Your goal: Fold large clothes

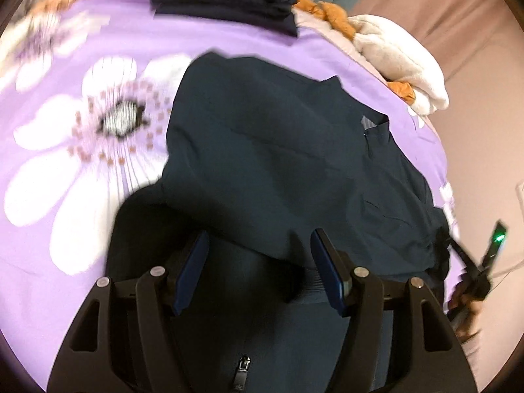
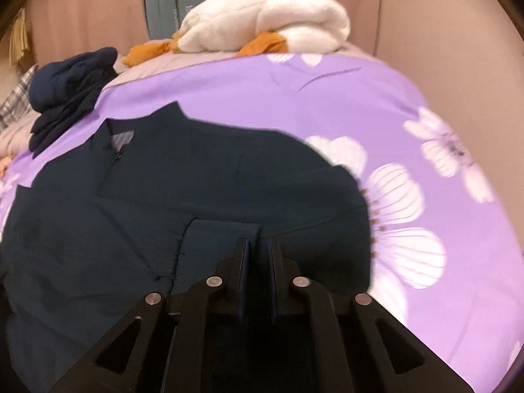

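A dark navy jacket (image 1: 278, 137) lies spread on a purple floral bedspread (image 1: 65, 196), collar toward the far side. My left gripper (image 1: 258, 255) hovers over its near part with the jaws wide apart; the fabric lies under them and the pads do not press on it. A zipper pull (image 1: 242, 370) shows below. In the right wrist view the jacket (image 2: 163, 196) fills the left and middle. My right gripper (image 2: 258, 249) is shut on the jacket's ribbed hem (image 2: 213, 239), which stands up between the pads. Its device and hand show at the right edge (image 1: 484, 262).
A pile of folded dark clothes (image 2: 72, 78) sits at the far left of the bed. A white plush duck (image 2: 268, 23) with orange feet lies at the far edge. Pink curtains (image 2: 98, 16) hang behind. Bare purple bedspread (image 2: 360, 104) stretches to the right of the jacket.
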The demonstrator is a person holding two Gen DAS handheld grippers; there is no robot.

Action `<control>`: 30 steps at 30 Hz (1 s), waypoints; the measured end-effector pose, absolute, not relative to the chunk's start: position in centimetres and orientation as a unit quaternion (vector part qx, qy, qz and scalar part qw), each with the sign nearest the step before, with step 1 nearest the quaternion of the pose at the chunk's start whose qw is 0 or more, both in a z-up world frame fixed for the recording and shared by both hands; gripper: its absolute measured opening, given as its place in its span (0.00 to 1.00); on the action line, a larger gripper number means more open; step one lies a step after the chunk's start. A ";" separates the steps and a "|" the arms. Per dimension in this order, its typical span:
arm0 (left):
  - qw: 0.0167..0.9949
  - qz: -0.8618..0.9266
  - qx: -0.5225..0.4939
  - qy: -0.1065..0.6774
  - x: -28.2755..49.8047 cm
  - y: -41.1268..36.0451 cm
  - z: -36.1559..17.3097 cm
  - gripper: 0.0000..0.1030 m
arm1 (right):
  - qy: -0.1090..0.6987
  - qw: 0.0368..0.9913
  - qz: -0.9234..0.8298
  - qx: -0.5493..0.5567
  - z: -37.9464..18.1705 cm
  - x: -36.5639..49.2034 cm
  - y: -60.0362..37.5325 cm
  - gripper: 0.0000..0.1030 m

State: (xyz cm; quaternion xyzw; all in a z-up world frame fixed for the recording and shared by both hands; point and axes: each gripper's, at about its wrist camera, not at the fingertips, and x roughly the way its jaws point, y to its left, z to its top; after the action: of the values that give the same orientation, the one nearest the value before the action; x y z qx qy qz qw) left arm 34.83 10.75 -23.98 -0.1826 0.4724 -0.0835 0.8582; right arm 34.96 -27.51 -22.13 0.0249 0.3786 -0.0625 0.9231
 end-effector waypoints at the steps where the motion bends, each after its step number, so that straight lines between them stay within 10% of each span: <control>1: 0.867 -0.083 -0.162 0.465 34.8 10.1 -23.4 0.62 | 0.360 0.930 -0.071 0.021 -21.3 34.1 -27.4 0.19; 22: 0.876 -0.087 -0.071 0.470 35.1 5.4 -25.9 0.57 | 0.412 0.909 0.063 0.019 -23.6 32.7 -22.2 0.22; 30: 0.897 -0.079 -0.017 0.434 25.9 4.6 -22.0 0.77 | 0.400 0.909 0.106 0.057 -20.5 25.3 -21.8 0.45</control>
State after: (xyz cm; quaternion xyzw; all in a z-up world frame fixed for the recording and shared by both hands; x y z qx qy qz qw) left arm 25.93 4.65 -21.97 -0.0166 0.4343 -0.0792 0.8971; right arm 25.28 -21.76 -20.48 0.0572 0.4000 0.1061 0.9085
